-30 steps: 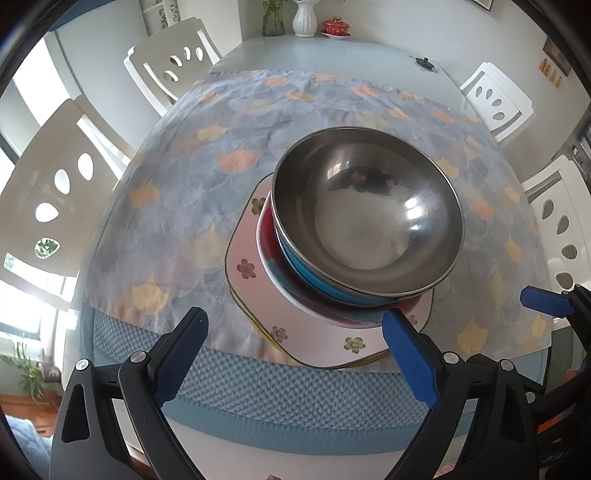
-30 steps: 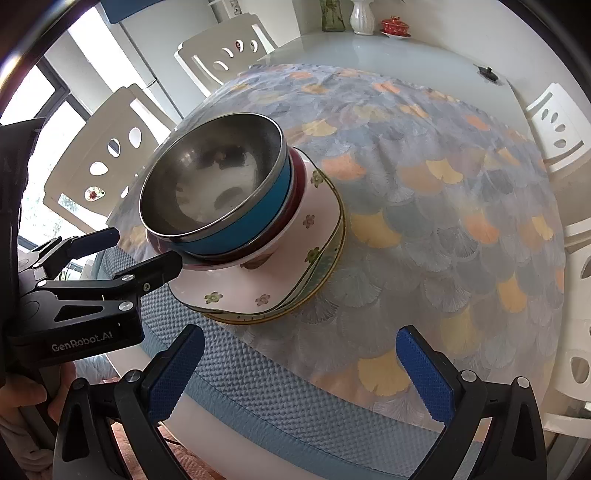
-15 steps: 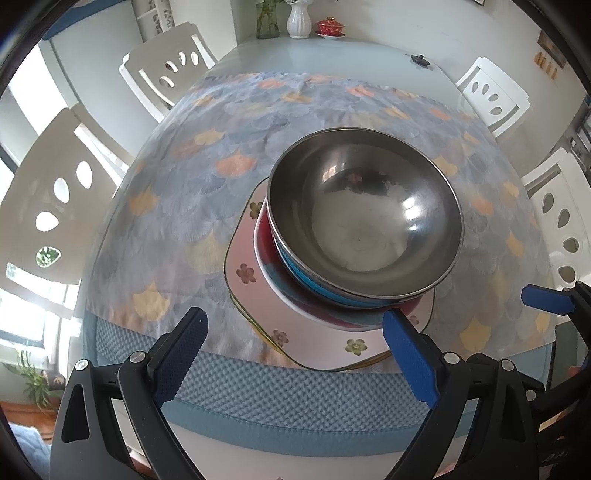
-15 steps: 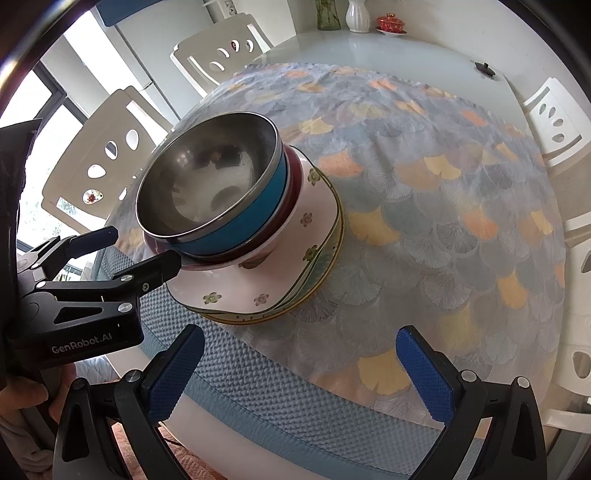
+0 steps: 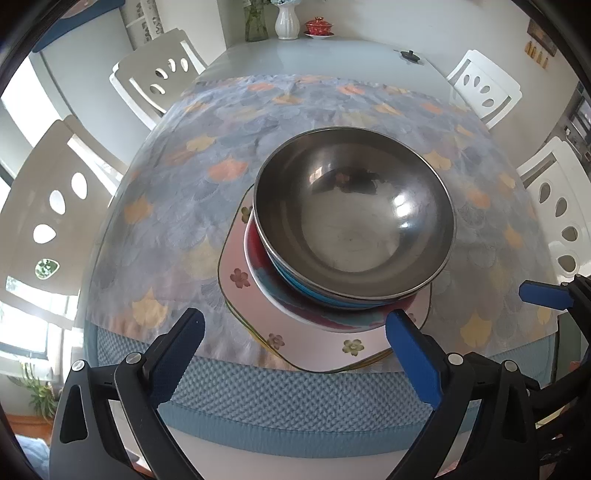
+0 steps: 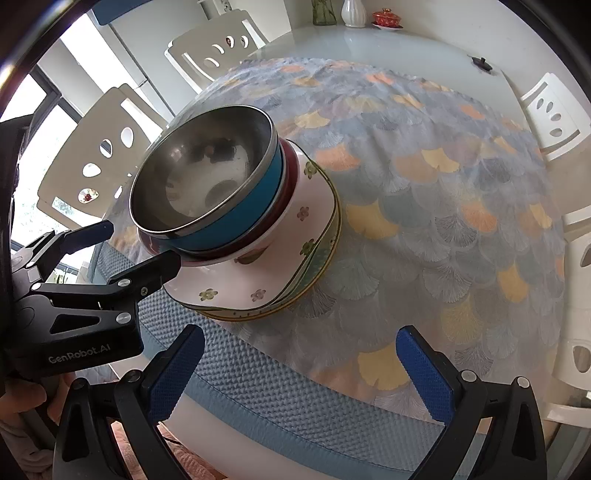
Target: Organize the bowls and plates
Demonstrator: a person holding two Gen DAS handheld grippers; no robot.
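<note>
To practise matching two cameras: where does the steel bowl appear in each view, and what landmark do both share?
Left wrist: steel bowl sits centre, just right of middle, topping the stack.
Right wrist: steel bowl sits left of centre, upper half.
Shared landmark: white vase at the table's far end.

I count one steel bowl with a blue outside, one red-rimmed ceramic bowl under it, and two square plates: a pink floral plate over a yellow-edged plate. Four white chairs, two vases and one red lidded cup are around the table.
</note>
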